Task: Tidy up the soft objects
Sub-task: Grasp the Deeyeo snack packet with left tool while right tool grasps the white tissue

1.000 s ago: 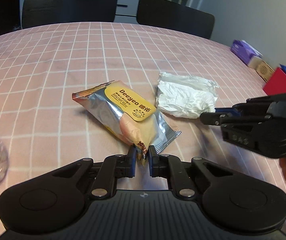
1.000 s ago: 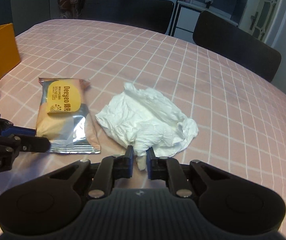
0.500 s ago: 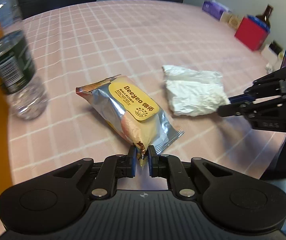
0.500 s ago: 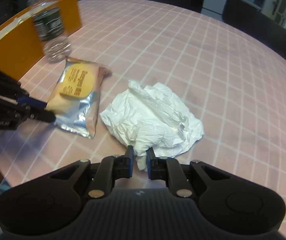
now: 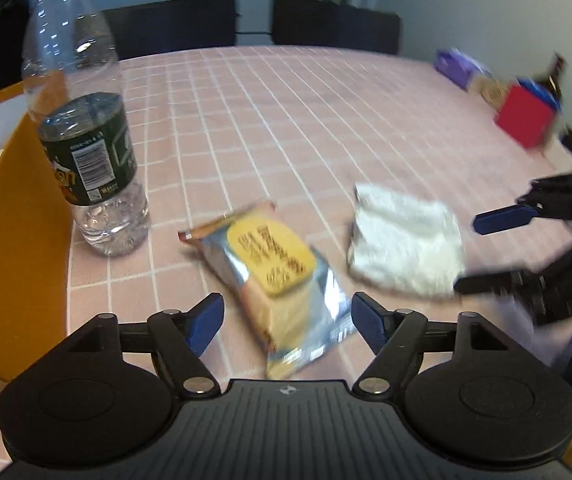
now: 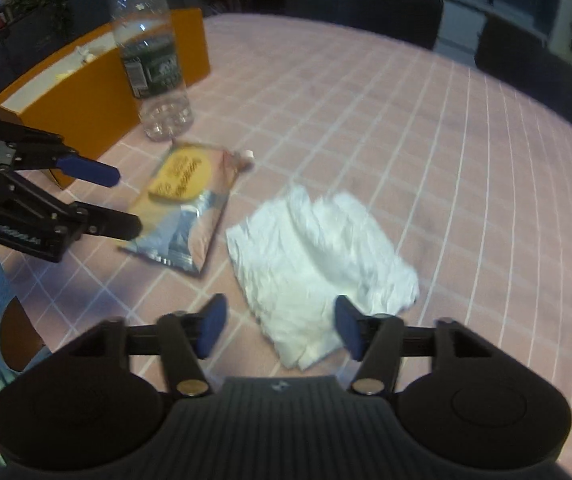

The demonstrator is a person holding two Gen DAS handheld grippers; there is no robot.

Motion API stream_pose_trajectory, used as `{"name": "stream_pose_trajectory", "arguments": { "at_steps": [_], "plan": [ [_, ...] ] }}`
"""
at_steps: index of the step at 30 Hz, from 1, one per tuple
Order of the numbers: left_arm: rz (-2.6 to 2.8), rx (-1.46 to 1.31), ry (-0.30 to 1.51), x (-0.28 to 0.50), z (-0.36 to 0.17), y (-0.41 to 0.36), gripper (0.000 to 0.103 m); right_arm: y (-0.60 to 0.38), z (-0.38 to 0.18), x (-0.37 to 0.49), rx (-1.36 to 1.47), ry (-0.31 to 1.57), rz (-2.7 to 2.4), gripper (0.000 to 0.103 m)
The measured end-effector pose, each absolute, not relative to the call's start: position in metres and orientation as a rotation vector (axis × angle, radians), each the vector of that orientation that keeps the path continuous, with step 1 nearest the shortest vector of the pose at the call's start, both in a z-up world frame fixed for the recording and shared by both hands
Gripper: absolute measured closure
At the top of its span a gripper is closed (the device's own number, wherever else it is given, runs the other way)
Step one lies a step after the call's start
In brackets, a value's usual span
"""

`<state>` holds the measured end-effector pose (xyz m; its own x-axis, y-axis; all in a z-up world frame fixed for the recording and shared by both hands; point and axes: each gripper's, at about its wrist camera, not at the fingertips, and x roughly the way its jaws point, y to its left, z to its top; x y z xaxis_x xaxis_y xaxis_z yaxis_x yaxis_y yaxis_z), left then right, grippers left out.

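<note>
Left gripper sits at bottom centre of the left wrist view, fingers spread wide; jaws have just been opening, and the near end of the snack packet lies between the blue pads without either pad pressing on it. Packet is silver with a yellow label, lying flat on the pink checked tablecloth, centre of frame.

Right gripper at bottom centre of the right wrist view, fingers also spread; jaws have just been opening too. The near corner of the crumpled white tissue lies between the pads, not pinched. Tissue rests on the cloth just right of the packet, apart from it.

Clear water bottle with dark label stands upright at left of the left wrist view, beside the orange box at the left edge. Red box upper right, near the table's far side. Dark chairs behind the table, top of frame. Both views slightly blurred.
</note>
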<state>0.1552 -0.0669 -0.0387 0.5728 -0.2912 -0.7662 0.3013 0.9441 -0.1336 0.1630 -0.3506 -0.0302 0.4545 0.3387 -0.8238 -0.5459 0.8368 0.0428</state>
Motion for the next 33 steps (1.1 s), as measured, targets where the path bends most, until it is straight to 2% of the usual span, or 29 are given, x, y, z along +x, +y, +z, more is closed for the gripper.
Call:
{"name": "stream_pose_trajectory", "arguments": {
  "at_steps": [1,2,10,18,22,27,31,33],
  "plan": [
    [-0.330,-0.024,0.900,0.161,-0.041,-0.067,0.013,-0.349,-0.027,0.163,-0.262,0.923,0.558,0.012],
    [-0.318,-0.054,0.908,0.166,-0.044,-0.070,0.013,-0.346,-0.025,0.165,-0.289,0.893,0.565,0.009],
    [-0.187,-0.081,0.886,0.185,-0.066,-0.086,0.012,-0.340,-0.054,0.205,-0.380,0.874,0.599,0.005],
    [-0.161,-0.048,0.913,0.192,-0.085,-0.091,0.011,-0.365,-0.077,0.227,-0.213,0.974,0.553,0.004],
    [-0.161,-0.013,0.904,0.190,-0.085,-0.098,0.012,-0.361,-0.081,0.223,-0.236,0.964,0.549,0.005],
    [-0.168,0.051,0.887,0.186,-0.088,-0.110,0.013,-0.358,-0.081,0.219,-0.246,0.958,0.545,0.011],
    [-0.179,0.087,0.887,0.188,-0.088,-0.116,0.012,-0.355,-0.077,0.217,-0.253,0.960,0.562,0.028],
    [-0.190,0.090,0.886,0.188,-0.087,-0.114,0.015,-0.354,-0.075,0.215,-0.257,0.962,0.575,0.035]
  ]
}}
